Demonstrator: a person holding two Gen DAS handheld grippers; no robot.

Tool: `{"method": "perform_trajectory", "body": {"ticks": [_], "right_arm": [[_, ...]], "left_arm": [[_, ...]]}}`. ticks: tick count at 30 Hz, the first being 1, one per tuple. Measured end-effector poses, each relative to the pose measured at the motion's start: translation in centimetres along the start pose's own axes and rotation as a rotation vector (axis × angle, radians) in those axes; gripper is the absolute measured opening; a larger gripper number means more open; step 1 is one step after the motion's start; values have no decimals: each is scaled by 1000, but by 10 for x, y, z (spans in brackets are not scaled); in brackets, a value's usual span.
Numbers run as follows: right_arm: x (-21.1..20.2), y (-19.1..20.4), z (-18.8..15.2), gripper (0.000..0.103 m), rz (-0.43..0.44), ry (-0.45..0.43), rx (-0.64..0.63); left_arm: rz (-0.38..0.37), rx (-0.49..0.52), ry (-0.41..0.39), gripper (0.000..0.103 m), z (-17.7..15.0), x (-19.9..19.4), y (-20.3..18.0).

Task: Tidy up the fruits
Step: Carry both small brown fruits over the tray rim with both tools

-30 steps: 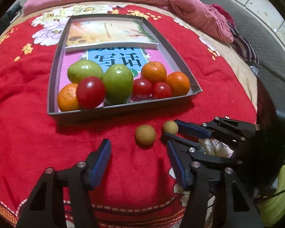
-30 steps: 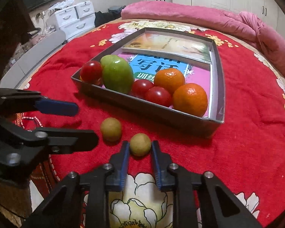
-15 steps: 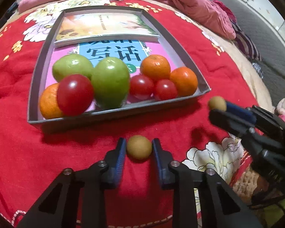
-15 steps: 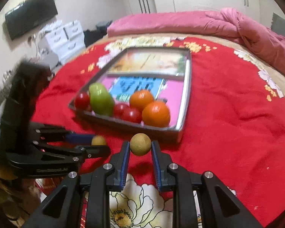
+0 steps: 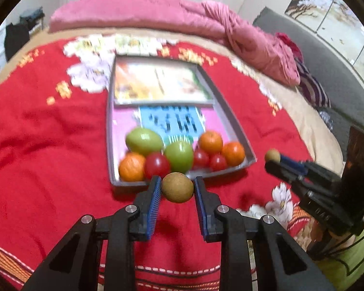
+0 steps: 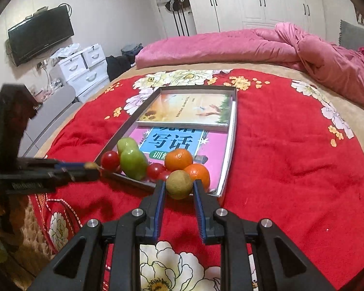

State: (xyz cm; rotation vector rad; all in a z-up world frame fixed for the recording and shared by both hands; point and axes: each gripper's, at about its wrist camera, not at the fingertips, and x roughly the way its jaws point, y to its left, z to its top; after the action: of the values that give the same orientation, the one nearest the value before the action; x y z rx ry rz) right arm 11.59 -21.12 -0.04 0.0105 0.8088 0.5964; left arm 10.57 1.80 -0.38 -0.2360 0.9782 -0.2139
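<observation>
Red bedspread, left tongs pinching brown fruit, right tongs pinching another.

I see a red blanket with white-and-yellow flowers, a grey tray of green, orange and red fruit, and a pink quilt.

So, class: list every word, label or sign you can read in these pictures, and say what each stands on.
"写话" – large characters on the blue panel of the pink book in the tray.
"训" – on the green label below it; the rest is hidden behind an orange.
Line along the top book: too small to read.
Lettering on the left gripper: too blurred.
</observation>
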Motion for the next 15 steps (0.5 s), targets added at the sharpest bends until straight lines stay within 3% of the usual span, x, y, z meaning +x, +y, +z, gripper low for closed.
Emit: {"method": "perform_trajectory", "body": {"ticks": [7,15], "right_arm": [[-5,-4,7,23,-20,-28,0],[-9,-10,15,23,-34,-54,6]], "left_arm": [[-7,19,-53,28,17,-16,-8],[-17,66,-46,28,26,0,-33]]}}
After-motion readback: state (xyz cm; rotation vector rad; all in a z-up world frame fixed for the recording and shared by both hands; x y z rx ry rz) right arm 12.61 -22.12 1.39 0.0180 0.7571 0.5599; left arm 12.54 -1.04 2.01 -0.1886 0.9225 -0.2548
